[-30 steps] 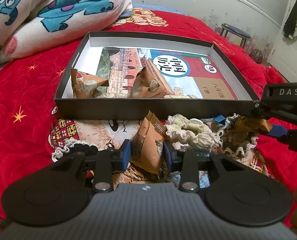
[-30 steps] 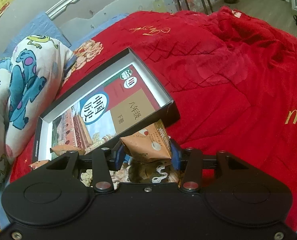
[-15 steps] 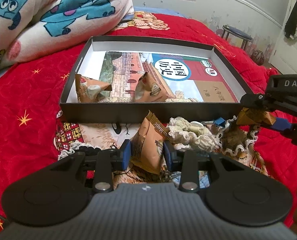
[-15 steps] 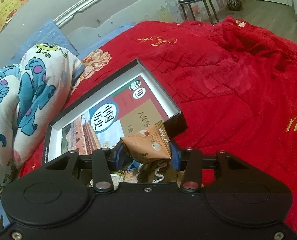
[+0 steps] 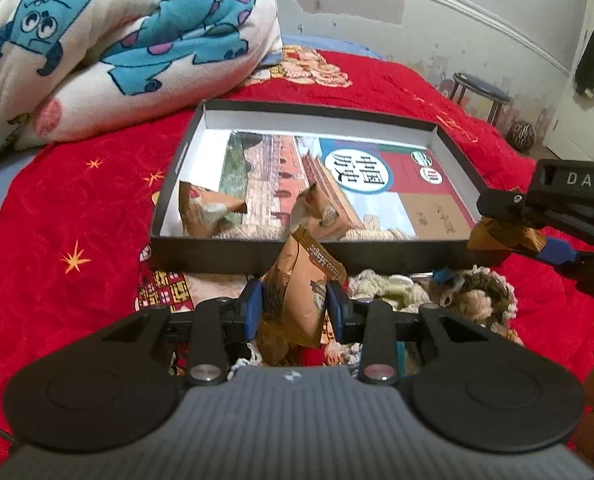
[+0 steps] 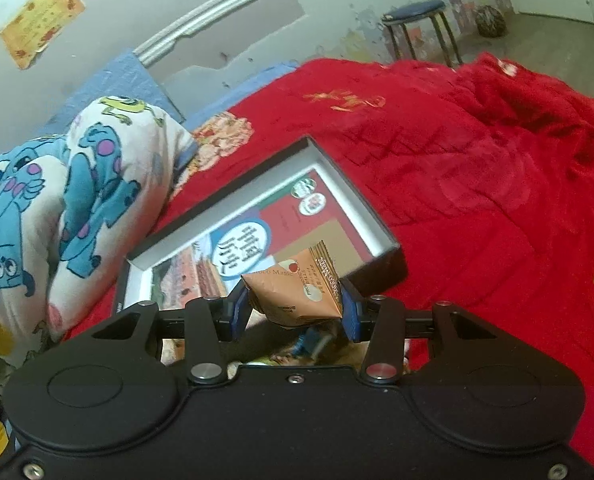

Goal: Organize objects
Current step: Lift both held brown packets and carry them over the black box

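Left wrist view is filled first by the red bed (image 5: 77,216), on which a shallow black box (image 5: 297,254) is laid open as the collecting place; a textbook (image 5: 377,184) lines its floor and two snack packets (image 5: 207,210) are already kept inside. Beside its near wall, crocheted items (image 5: 481,292) are left unsorted. One orange packet (image 5: 297,304) is clenched by the left tongs (image 5: 295,312), and another packet (image 6: 297,292) by the right tongs (image 6: 295,314), both apparently held for delivery into the box.

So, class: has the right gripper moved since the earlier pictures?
Yes. In the left wrist view the right gripper, shut on a brown packet, has risen from below the black box's front wall to level with its rim.
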`<state>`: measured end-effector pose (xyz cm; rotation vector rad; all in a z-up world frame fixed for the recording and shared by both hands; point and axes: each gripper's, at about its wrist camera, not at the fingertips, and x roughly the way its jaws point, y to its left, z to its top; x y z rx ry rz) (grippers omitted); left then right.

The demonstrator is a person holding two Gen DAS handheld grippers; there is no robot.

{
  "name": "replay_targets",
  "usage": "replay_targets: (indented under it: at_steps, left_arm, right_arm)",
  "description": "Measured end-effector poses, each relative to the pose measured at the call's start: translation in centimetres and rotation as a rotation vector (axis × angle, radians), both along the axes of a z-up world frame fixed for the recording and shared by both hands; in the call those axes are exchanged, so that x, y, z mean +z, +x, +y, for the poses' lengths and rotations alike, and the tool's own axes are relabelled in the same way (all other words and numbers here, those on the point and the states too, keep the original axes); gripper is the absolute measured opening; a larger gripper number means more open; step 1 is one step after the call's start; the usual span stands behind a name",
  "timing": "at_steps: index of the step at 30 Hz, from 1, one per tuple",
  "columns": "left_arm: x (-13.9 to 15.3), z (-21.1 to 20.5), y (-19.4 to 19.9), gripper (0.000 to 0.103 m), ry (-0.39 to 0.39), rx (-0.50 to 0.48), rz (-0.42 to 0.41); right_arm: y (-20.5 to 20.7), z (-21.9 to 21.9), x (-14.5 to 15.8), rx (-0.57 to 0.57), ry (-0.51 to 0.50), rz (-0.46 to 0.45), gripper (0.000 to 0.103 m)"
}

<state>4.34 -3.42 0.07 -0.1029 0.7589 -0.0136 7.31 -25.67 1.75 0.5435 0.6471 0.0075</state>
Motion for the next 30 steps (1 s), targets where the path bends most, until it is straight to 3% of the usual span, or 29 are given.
replay_targets:
  at_steps: [17, 30]
  left_arm:
    - [1.9, 0.9, -0.6, 0.039, 0.006, 0.035, -0.118]
    - [3.2, 0.8, -0.8, 0.039, -0.012, 0.027, -0.221]
  right_arm:
    - [-0.5, 0.4, 1.2, 0.05, 0.029, -0.087, 0.043]
    - [-0.6, 1.0, 2.3, 0.078, -0.008, -0.145, 0.043]
